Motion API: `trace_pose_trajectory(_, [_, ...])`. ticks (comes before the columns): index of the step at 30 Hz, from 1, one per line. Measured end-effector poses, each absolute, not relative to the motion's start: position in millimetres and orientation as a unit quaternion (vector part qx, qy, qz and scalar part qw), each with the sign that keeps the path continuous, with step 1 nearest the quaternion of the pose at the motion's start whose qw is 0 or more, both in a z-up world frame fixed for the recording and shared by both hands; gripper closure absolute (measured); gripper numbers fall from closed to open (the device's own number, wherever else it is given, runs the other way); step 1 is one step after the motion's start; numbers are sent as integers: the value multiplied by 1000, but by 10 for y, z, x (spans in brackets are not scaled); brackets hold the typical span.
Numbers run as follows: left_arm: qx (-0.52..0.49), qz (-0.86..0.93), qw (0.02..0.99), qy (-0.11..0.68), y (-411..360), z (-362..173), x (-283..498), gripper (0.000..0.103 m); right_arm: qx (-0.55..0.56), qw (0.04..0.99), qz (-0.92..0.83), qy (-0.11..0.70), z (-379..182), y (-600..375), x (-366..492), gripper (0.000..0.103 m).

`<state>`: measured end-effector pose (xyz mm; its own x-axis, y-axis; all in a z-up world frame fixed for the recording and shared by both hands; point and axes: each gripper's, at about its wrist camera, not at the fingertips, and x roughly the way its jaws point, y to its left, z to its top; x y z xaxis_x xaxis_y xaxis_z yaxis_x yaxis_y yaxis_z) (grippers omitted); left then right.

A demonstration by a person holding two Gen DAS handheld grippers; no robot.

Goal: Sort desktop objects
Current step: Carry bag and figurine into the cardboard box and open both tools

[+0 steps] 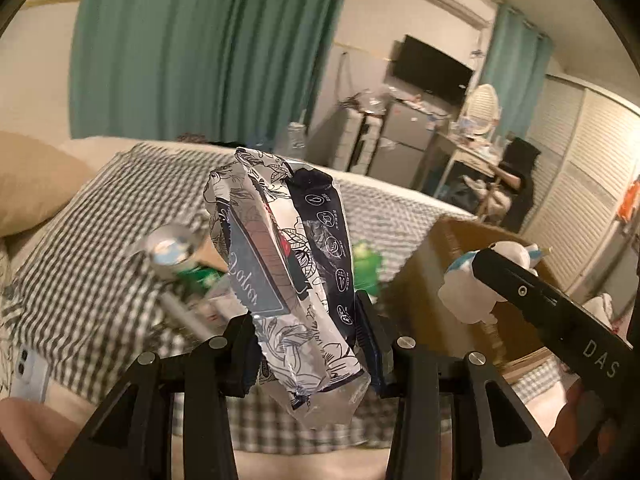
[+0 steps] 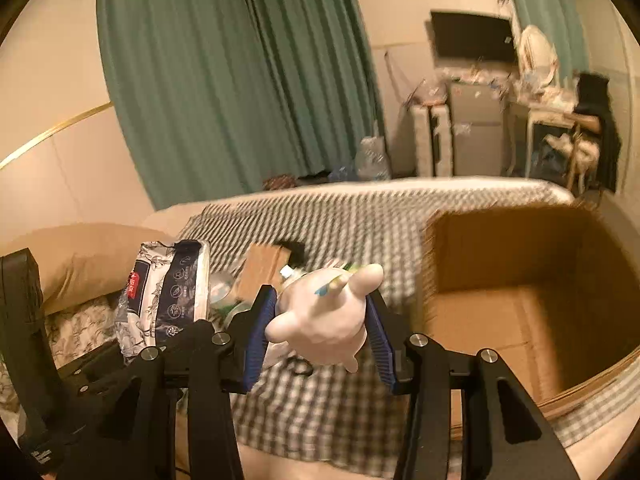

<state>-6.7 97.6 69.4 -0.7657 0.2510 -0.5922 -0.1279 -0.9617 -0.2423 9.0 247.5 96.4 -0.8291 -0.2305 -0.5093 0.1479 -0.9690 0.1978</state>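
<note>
The left hand-held gripper (image 1: 308,344) is clenched on a crinkled plastic tissue pack printed with black-and-white flowers and a dark blue panel (image 1: 280,280), which stands up between its fingers, raised above the bed. In the right wrist view the same pack (image 2: 164,300) shows at the lower left. The right hand-held gripper (image 2: 320,332) is grasping a white soft-bodied toy figure with small blue and green markings (image 2: 324,316) between its blue-padded fingers (image 2: 256,344), also lifted off the bed; from the left wrist view this toy (image 1: 476,280) shows at the right, in front of the box.

Beyond the grippers, on the grey-and-white checked bedcover (image 2: 320,408), lie a shiny metal spoon (image 1: 172,248), a small green toy (image 1: 366,264) and a flat brown cardboard piece (image 2: 264,268), all blurred. To the right stands an open brown cardboard box (image 2: 520,320) resting on the bed. A tan pillow (image 2: 80,260) lies at the left. Farther back hang teal curtains (image 2: 224,80), with a dark wall-mounted screen (image 2: 472,36) over a cluttered cabinet.
</note>
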Motion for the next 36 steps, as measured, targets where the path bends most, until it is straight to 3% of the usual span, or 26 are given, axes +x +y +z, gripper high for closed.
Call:
trace_pose_trajectory(12, [-318, 933, 154, -72, 2002, 1057, -189, 61, 245, 22, -966, -86, 1131, 3268, 158, 59])
trace_pose_trajectory(22, [-341, 920, 190, -37, 2575, 841, -369, 61, 252, -10, -956, -151, 899, 3924, 71, 59])
trace_pose_trajectory(33, [-365, 902, 230, -25, 2919, 507, -533, 57, 272, -30, -947, -167, 681, 4262, -154, 58])
trace_pose_trajectory(35, [-365, 903, 227, -23, 2914, 481, -540, 55, 264, -33, -947, -181, 665, 4301, -122, 48])
trace_pose_trajectory(36, [-368, 900, 232, -27, 2909, 467, -541, 49, 261, -35, -946, -189, 668, 4313, -102, 36])
